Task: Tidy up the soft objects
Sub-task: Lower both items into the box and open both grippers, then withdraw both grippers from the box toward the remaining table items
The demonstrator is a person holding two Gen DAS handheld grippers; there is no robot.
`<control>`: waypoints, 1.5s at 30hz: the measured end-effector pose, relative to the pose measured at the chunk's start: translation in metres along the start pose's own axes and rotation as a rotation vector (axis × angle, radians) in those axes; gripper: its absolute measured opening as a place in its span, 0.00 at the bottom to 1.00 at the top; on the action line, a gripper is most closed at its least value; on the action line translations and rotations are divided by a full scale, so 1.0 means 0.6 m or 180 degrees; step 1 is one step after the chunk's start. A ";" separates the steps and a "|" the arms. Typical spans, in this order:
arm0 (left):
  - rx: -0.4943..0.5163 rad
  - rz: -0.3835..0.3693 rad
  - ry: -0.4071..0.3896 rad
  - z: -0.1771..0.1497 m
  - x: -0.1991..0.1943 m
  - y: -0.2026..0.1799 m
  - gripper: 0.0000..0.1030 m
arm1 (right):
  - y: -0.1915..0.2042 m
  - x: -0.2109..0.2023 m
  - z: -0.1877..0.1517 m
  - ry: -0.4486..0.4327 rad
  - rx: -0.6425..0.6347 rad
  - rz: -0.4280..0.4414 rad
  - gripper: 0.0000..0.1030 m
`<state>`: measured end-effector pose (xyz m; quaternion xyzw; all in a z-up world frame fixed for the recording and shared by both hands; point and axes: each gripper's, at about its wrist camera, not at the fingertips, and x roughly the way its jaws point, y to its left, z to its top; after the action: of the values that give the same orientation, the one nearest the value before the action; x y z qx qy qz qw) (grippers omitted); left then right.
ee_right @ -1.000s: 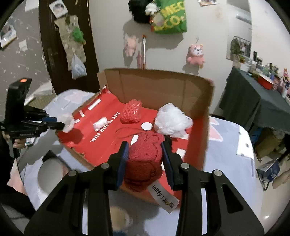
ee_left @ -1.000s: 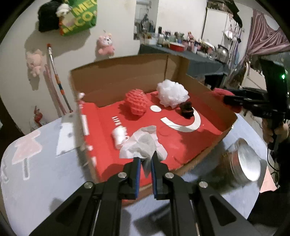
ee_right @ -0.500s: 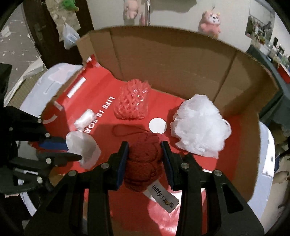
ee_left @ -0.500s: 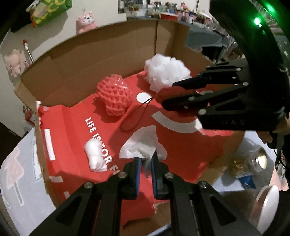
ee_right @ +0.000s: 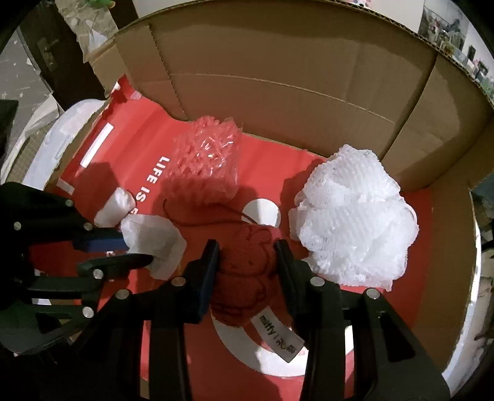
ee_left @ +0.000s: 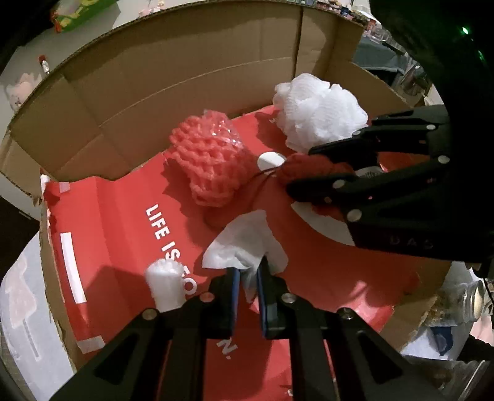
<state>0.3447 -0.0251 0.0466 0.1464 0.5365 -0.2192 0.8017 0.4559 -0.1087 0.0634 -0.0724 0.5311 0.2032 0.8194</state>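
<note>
Both wrist views look closely into the box [ee_left: 191, 71].

both tongs, left [ee_left: 248, 277] and right [ee_right: 247, 256], clamped, side by side.

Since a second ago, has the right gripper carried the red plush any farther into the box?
Yes. The right gripper with the red plush has moved from the cardboard box's near edge inward, beside the white mesh pouf.

A glass jar [ee_left: 469, 296], possibly lidless, stands beside a green bag [ee_left: 80, 12].
</note>
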 end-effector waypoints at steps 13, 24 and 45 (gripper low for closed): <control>0.0001 -0.0018 -0.0048 0.007 0.005 0.008 0.11 | -0.012 -0.007 -0.011 -0.0005 -0.0021 0.0044 0.37; -0.0065 -0.0043 -0.0081 0.004 0.005 0.011 0.22 | -0.013 -0.007 -0.016 -0.0043 0.0002 0.0119 0.50; -0.0369 -0.0116 -0.1133 -0.086 -0.225 -0.038 0.81 | 0.042 -0.237 -0.087 -0.0855 0.0060 -0.0009 0.75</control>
<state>0.2476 0.0059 0.1514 0.0492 0.4004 -0.2248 0.8869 0.3516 -0.1395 0.1716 -0.0376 0.4184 0.2049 0.8840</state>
